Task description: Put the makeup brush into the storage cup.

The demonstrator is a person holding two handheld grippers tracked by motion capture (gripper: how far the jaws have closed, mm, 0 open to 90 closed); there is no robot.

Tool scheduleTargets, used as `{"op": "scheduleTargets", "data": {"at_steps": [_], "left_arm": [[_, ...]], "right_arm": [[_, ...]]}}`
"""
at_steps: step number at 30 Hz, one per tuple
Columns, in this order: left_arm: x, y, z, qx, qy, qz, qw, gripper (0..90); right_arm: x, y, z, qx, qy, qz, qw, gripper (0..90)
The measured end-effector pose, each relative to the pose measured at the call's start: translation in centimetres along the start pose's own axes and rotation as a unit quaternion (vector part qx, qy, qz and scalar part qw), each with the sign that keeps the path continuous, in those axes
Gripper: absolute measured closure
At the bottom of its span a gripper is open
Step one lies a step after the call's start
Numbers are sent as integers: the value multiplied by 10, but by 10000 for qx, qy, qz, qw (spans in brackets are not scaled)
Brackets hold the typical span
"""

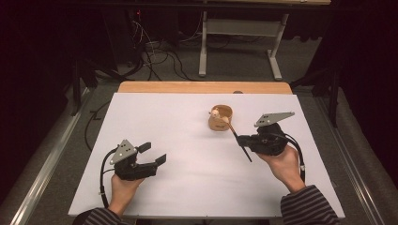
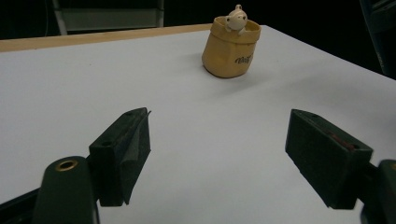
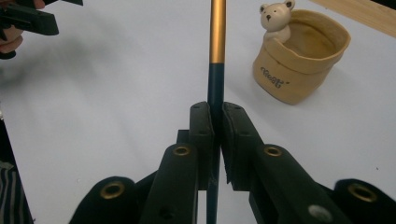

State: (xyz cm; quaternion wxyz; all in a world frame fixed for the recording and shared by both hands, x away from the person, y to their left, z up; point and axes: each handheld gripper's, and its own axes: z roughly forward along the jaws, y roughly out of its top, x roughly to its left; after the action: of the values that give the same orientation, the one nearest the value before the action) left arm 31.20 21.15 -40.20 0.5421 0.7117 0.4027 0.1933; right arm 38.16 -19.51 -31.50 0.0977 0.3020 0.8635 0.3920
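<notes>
Clamping a slim stick with a dark blue lower shaft and gold upper part, the right claw has its two black jaws pressed tight on the dark section. In the high view the right claw sits toward the right edge of the white-covered table, with the stick running diagonally through it; its upper end is just beside the tan ceramic sack-shaped pot with a small bear figure on its rim. That pot stands upright right of centre, nearer the far edge. Left claw, near the front-left corner, is wide open and holds nothing, well apart from the pot.
</notes>
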Motion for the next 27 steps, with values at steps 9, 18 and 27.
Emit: {"op": "scheduleTargets", "data": {"at_steps": [9, 18, 27], "left_arm": [[0, 0, 1, 34, -5, 0, 10000, 229], [1, 0, 1, 23, 1, -12, 10000, 229], [1, 0, 1, 37, 7, -2, 10000, 229]], "right_arm": [[-8, -1, 0, -92, -71, 132, 9998, 852], [-17, 0, 3, -198, -115, 199, 9995, 852], [-24, 3, 5, -302, -118, 247, 9992, 852]]}}
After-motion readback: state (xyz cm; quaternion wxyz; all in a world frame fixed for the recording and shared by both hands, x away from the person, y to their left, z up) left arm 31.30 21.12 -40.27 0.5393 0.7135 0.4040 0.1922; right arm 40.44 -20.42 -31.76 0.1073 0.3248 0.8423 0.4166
